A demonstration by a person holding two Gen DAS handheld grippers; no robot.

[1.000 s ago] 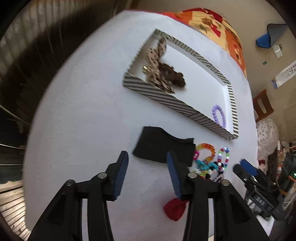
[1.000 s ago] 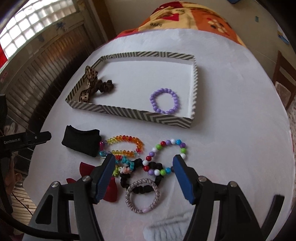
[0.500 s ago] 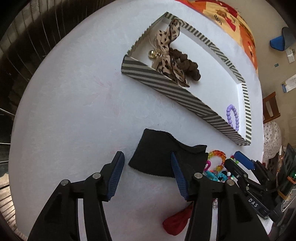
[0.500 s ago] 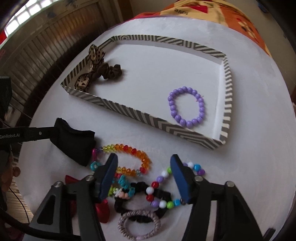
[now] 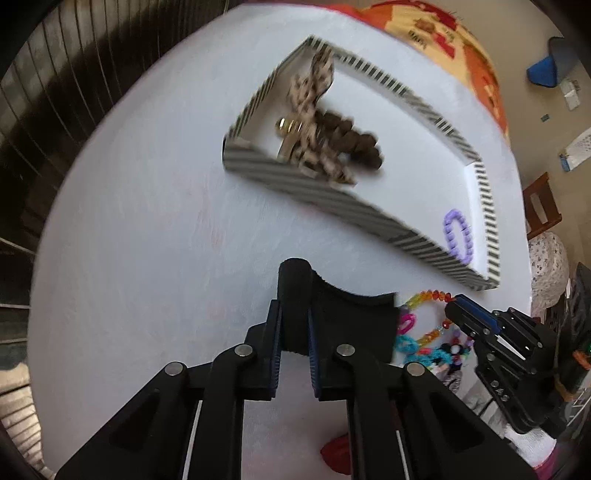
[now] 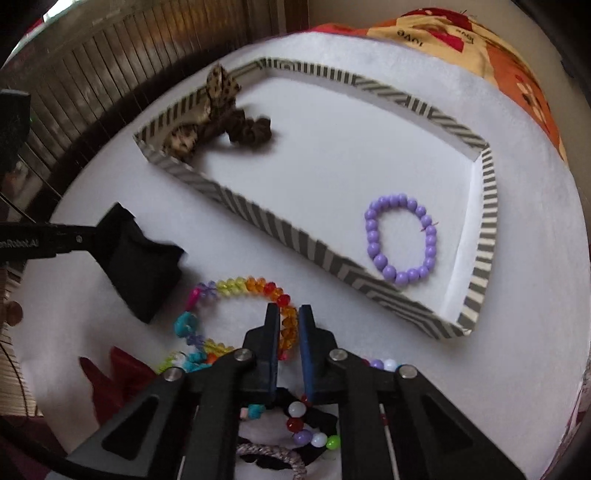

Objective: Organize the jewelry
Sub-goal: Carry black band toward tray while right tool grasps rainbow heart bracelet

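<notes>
Black cloth band [image 5: 332,317] was pinched by the left gripper [image 5: 294,332] near the table's [image 5: 147,240] front edge; the rainbow bead bracelet [image 6: 266,291] was clamped by the right gripper [image 6: 288,332], presumably for transfer into the striped tray [image 6: 258,218] beyond.

Light: soft daylight, brightest at 11 o'clock in right view
Blur: left view smeared
Edges: fisheye-bent, dark corners

The patterned cloth [image 6: 424,33] bears upside-down letters; nothing else reads clearly.
</notes>
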